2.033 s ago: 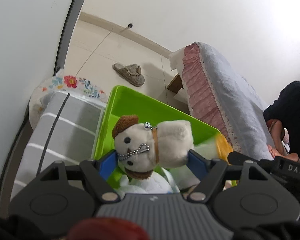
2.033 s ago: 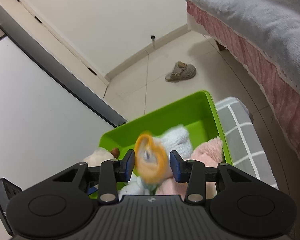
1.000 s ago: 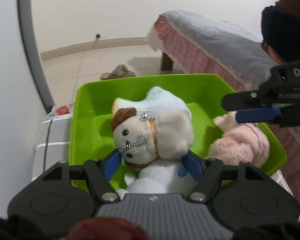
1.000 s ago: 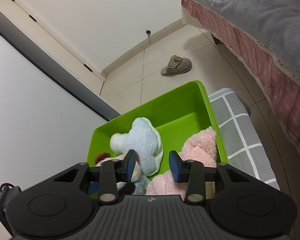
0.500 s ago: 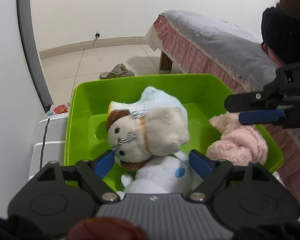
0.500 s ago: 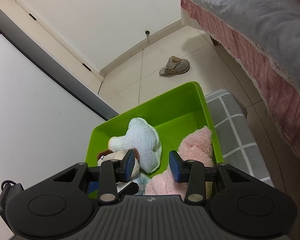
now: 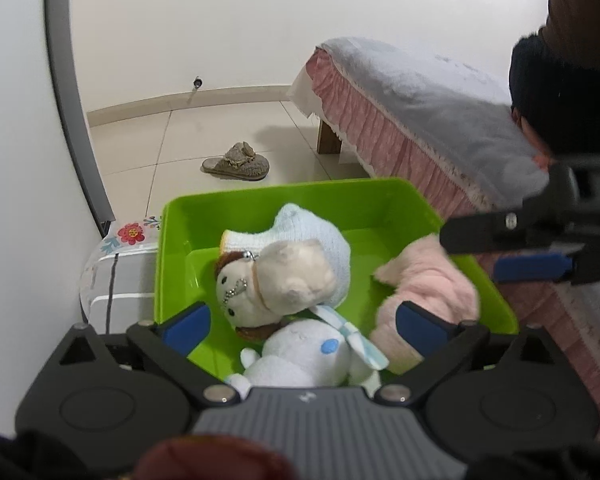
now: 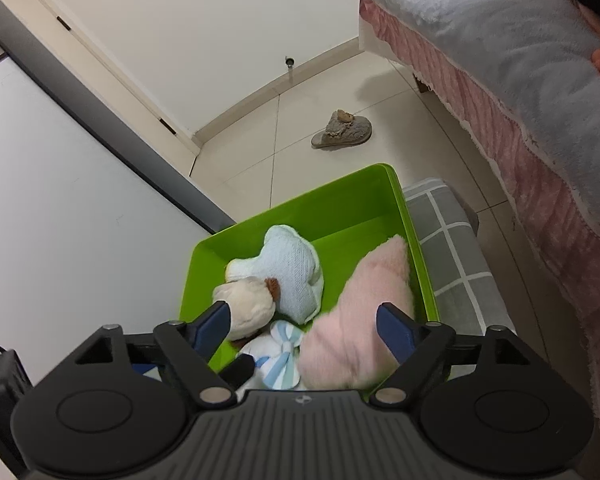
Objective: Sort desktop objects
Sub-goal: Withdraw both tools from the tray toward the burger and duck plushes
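A green bin [image 7: 396, 196] [image 8: 340, 208] holds several soft toys. A cream plush dog with a brown ear and a ball chain [image 7: 276, 280] [image 8: 246, 304] lies on a white plush [image 7: 300, 356] [image 8: 276, 348], in front of a light blue knitted toy [image 7: 312, 236] [image 8: 292, 268]. A pink plush [image 7: 428, 292] [image 8: 364, 312] lies at the bin's right side. My left gripper [image 7: 304, 322] is open and empty above the bin's near edge. My right gripper [image 8: 304, 322] is open and empty over the bin; it also shows at the right of the left wrist view [image 7: 540, 248].
The bin stands on a grey checked cushioned seat [image 8: 456, 252] [image 7: 112, 280]. A white panel with a dark edge [image 7: 24, 160] stands on the left. A bed with a pink frill [image 7: 400, 120] [image 8: 520, 100] is on the right. A slipper [image 7: 238, 160] [image 8: 342, 130] lies on the tiled floor.
My left gripper opened and let go of the cream plush dog, which dropped onto the toys in the bin. My right gripper released an orange ring earlier and has opened wider.
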Available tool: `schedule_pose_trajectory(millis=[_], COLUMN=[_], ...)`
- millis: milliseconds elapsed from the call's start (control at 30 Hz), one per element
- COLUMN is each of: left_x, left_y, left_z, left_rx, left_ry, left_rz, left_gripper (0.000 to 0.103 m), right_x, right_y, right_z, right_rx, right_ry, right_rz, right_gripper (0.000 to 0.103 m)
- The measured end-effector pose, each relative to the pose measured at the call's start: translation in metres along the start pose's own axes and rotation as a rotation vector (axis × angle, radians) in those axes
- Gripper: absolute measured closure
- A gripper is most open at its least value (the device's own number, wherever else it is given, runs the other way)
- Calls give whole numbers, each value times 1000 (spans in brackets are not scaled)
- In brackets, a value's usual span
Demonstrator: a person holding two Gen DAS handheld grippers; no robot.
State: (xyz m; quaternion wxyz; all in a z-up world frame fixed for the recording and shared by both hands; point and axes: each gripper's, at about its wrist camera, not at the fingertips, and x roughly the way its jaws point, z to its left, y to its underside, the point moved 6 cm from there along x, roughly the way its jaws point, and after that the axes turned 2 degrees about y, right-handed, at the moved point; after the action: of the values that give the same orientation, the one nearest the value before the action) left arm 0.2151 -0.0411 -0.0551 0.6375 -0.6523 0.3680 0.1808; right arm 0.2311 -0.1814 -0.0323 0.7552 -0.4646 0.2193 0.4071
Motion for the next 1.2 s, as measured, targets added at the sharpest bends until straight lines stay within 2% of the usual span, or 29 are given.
schedule_pose_trajectory(millis=[333, 633, 800, 900, 967, 1067, 1200], left_x=[-34, -58, -69, -71, -71, -76, -76], left_y=[8, 37, 57, 70, 73, 77, 89], left_z=[5, 13, 19, 27, 33, 41, 54], left_rx=[-69, -147, -178, -186, -197, -236, -349], left_ry=[-17, -42, -59, -106, -135, -104, -43], left_rz=[36, 97, 106, 132, 161, 164, 214], left_gripper=[0, 0, 0, 0, 0, 0, 0], right_x=[-25, -38, -43, -41, -44, -45, -42], right_y=[19, 44, 59, 65, 66, 69, 74], right_z=[5, 11, 13, 11, 10, 5, -3], right_rx=[-2, -27, -47, -61, -75, -76, -48], right_ry=[28, 37, 20, 38, 39, 55, 84], right_rz=[13, 40, 43, 83, 74, 83, 112], right_gripper=[19, 18, 16, 15, 14, 13, 13])
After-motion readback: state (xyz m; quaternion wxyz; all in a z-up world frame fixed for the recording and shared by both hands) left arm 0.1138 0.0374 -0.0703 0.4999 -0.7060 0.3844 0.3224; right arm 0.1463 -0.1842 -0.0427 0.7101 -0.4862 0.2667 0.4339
